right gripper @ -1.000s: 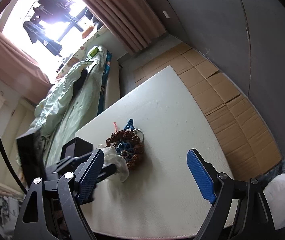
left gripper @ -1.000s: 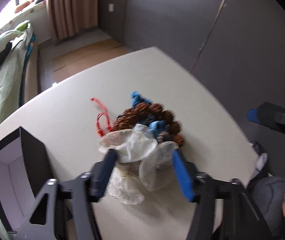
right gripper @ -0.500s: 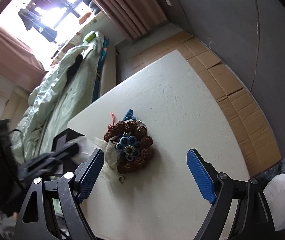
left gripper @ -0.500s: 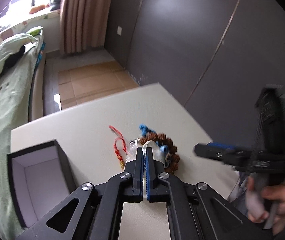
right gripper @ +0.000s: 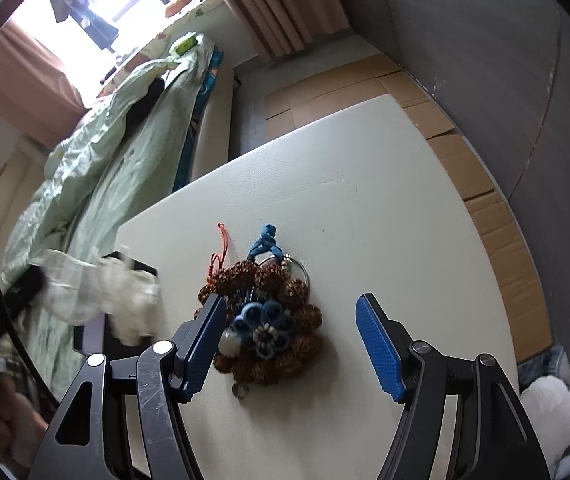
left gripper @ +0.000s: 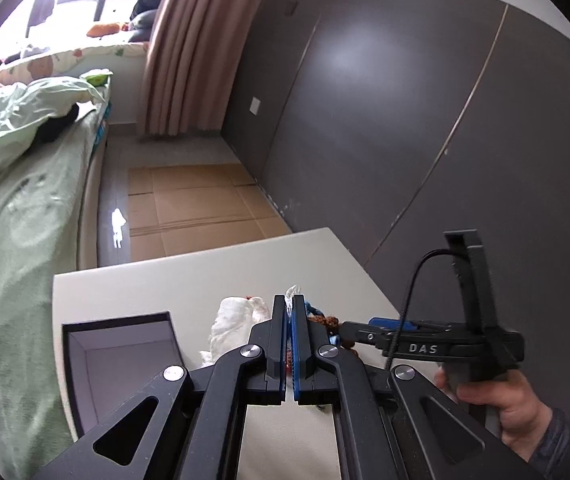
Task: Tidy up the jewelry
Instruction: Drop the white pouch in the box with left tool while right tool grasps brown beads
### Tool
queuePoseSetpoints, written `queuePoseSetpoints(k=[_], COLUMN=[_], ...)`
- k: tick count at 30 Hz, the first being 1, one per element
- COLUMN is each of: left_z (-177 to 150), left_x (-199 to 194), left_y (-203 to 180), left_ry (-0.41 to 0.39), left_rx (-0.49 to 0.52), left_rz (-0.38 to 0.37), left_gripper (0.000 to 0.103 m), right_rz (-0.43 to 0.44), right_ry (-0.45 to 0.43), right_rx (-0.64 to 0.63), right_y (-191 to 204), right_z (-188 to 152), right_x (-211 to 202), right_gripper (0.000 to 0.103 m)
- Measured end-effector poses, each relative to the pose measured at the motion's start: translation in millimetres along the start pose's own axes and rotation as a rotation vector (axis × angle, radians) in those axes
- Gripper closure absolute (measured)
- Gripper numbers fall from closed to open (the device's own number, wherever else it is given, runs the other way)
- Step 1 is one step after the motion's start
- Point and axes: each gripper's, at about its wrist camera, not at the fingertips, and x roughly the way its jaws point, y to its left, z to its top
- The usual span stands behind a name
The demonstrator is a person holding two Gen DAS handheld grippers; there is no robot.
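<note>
My left gripper (left gripper: 289, 303) is shut on a crumpled clear plastic bag (left gripper: 232, 322) and holds it lifted over the open black box (left gripper: 121, 364). In the right wrist view the bag (right gripper: 105, 296) hangs blurred at the left, above the box (right gripper: 97, 334). A pile of jewelry lies on the white table (right gripper: 365, 216): a brown bead bracelet (right gripper: 269, 312), a blue flower piece (right gripper: 263, 328), a blue cord (right gripper: 265, 238) and a red cord (right gripper: 223, 244). My right gripper (right gripper: 291, 334) is open, its jaws on either side of the pile, just above it.
A bed with green bedding (left gripper: 9, 208) runs along the table's left side. Cardboard sheets (left gripper: 193, 200) cover the floor beyond the far edge. A grey wall (left gripper: 425, 128) stands on the right. A small metal ring (right gripper: 240, 390) lies near the pile.
My left gripper closed on the plastic bag and lifted it left, away from the pile toward the box. My right gripper moved in lower over the jewelry pile.
</note>
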Motion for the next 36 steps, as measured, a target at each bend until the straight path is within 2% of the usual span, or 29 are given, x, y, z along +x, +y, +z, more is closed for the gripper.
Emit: queuePoseSetpoints(k=[4,8,13,17,20,26,36], left_z=[0,1,1,2,2,2,0], left_x=[-1,-6,-8,-15,-21,-31,-54], left_y=[9,14,18,22,27,32,54], left_ry=[0.006,-0.001,0.000,-0.013,-0.023,-0.044,-0.077], left_rx=[-0.029,-0.033,-0.040,-0.045,-0.051,-0.058,-0.101], left_rz=[0.012,0.018,0.025,0.029,0.032,0.042,0.091], left_gripper=[0.102,0.102,0.102,0.102,0.102,0.102,0.102], right_rz=[-0.013,-0.004,-0.021,0.000,0.028,0.045,0.137], right_ry=[0.024,0.074,0.131,0.124,0.081,0.027,-0.087], right_rx=[-0.026,-0.050,-0.079,-0.061,-0.069,-0.140,-0.225], right_y=[3,7,11,10,15,34,83], right_z=[5,7,8,8,9,0,-10], right_x=[9,22,38,34,20,-2,-36], right_gripper=[0.034,0.047,0.053,0.065,0.083,0.084,0.084])
